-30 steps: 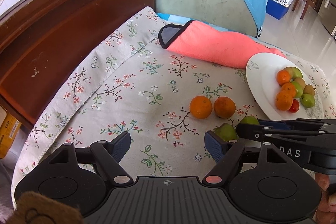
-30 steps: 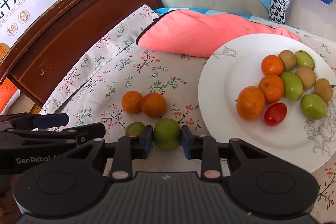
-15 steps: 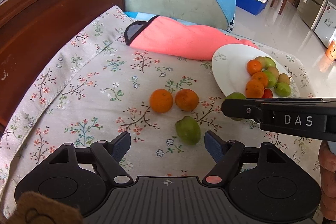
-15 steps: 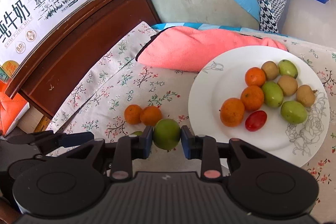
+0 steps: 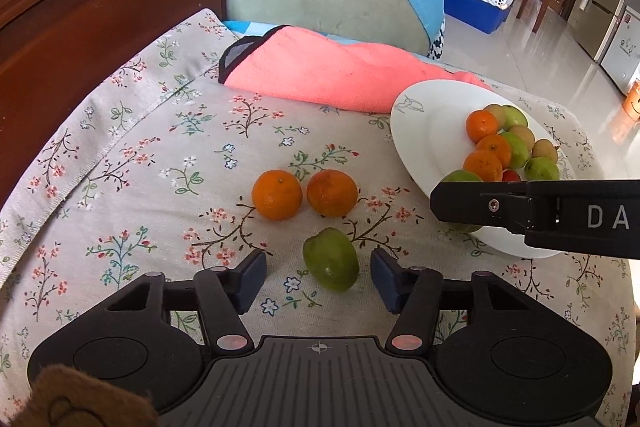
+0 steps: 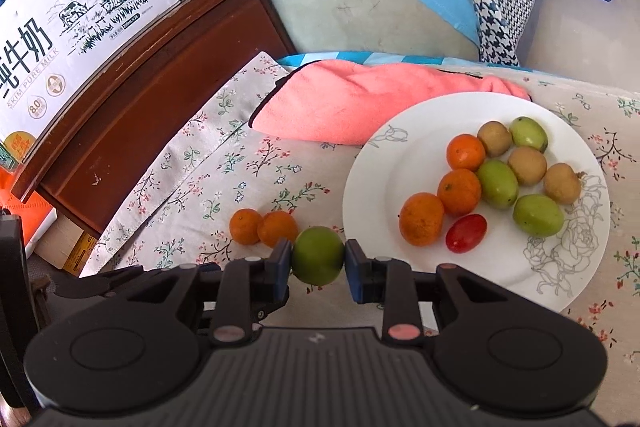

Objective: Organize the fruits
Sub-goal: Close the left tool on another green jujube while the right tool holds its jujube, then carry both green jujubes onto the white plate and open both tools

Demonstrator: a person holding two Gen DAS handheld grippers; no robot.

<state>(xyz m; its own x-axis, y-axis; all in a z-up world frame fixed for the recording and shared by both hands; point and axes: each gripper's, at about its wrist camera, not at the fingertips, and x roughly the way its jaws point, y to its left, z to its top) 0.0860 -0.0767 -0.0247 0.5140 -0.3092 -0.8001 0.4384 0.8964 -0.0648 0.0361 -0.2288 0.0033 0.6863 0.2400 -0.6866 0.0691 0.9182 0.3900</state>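
Your right gripper (image 6: 317, 263) is clamped on a green fruit (image 6: 318, 255), held just off the plate (image 6: 552, 283) rim (the plate already carries oranges, green fruits, brown ones and a red tomato). Your left gripper (image 5: 319, 277) has just been closing, its pads either side of a second green fruit (image 5: 331, 259) on the cloth (image 5: 140, 163) without touching it. Two oranges (image 5: 304, 194) lie just beyond.

A pink towel (image 6: 372, 99) lies on the floral cloth (image 5: 132, 163) beside a dark wooden headboard (image 6: 160, 75) and milk carton (image 6: 72, 27).
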